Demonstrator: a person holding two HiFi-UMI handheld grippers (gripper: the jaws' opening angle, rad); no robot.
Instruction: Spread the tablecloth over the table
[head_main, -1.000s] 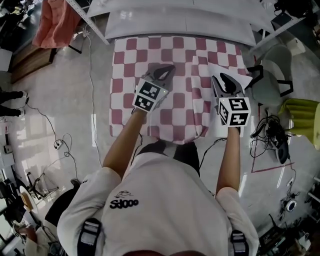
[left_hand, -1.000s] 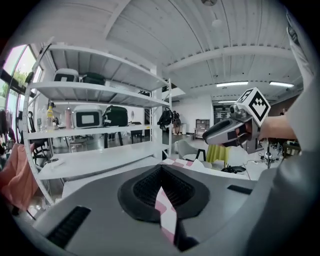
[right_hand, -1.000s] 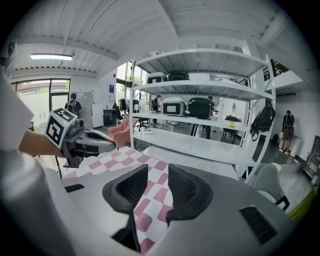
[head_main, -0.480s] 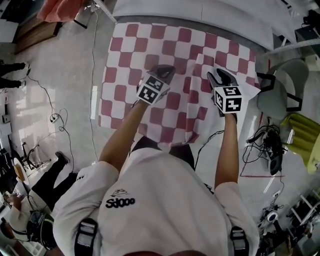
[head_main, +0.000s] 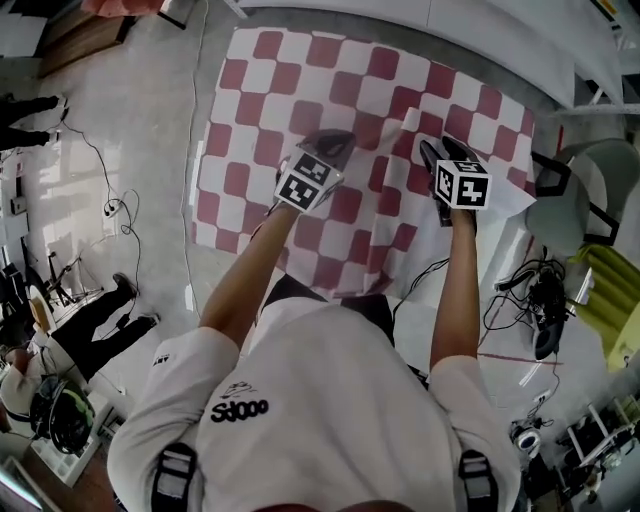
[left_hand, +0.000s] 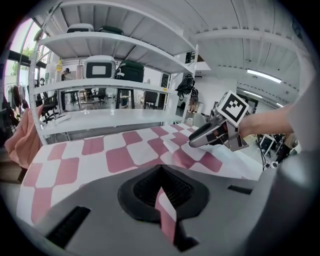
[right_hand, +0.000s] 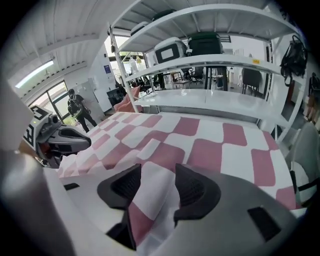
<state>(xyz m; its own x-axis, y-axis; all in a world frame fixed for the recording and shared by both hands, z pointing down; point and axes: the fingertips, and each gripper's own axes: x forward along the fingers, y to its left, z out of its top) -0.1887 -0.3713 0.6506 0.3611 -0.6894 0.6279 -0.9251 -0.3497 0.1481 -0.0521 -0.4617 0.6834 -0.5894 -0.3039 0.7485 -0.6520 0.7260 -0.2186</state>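
Observation:
A pink-and-white checked tablecloth (head_main: 330, 75) lies over the table, with a raised fold running between my two grippers. My left gripper (head_main: 328, 142) is low over the cloth's middle and shut on a narrow pinch of cloth (left_hand: 166, 216), which stands up between its jaws. My right gripper (head_main: 441, 152) is near the cloth's right side, where a turned-over white flap (head_main: 505, 200) shows. Its jaws are opening, and a loose fold of cloth (right_hand: 150, 192) lies slack between them. Each gripper view shows the other gripper: the right gripper (left_hand: 201, 140), the left gripper (right_hand: 70, 141).
A white shelving rack (left_hand: 105, 45) with cases stands just beyond the table. To the right are a grey chair (head_main: 575, 195), a yellow-green seat (head_main: 615, 285) and cables (head_main: 535, 300) on the floor. A person (head_main: 95, 310) stands at the left.
Both grippers have sunk toward the tabletop with the cloth. The cloth lies lower and flatter across the table. The right gripper has shifted a little outward to the right.

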